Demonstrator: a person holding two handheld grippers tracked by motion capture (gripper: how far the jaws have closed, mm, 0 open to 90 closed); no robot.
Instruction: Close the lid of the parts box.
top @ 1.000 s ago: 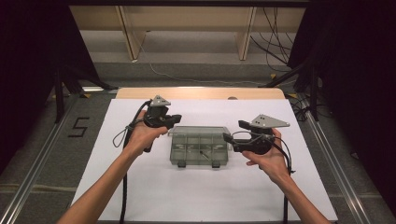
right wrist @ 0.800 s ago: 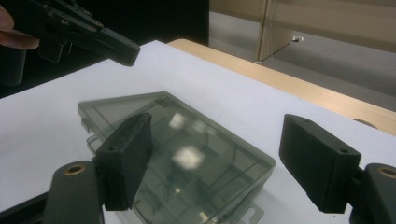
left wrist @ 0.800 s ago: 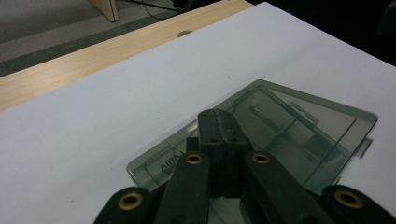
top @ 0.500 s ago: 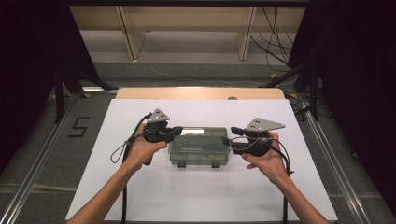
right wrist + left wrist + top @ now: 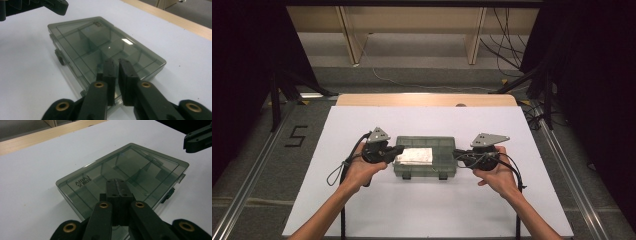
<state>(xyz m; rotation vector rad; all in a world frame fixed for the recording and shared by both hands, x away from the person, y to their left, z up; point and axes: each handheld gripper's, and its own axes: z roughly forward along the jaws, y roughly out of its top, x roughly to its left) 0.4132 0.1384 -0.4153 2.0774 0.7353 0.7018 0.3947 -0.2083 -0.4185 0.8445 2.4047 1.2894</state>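
A smoky translucent compartment box (image 5: 424, 167) lies flat on the white table (image 5: 427, 210) with its lid down. Dividers show through the lid (image 5: 140, 167) and the compartments look empty (image 5: 100, 42). My left gripper (image 5: 399, 150) is shut, its joined tips (image 5: 117, 183) over the box's left end. I cannot tell whether they touch the lid. My right gripper (image 5: 457, 152) points at the box's right end. Its jaws have just been closing, and only a thin slit with nothing in it stays between the pads (image 5: 118, 63).
Two dark latches (image 5: 439, 176) sit on the box's near edge. A wooden strip (image 5: 427, 100) borders the table's far side, with shelving legs and cables on the floor beyond. Each gripper view catches the other gripper across the box (image 5: 198, 138) (image 5: 50, 5).
My left gripper has come down and in over the box's left end. The right gripper's jaws have drawn together while that hand stayed in place. The box has not moved.
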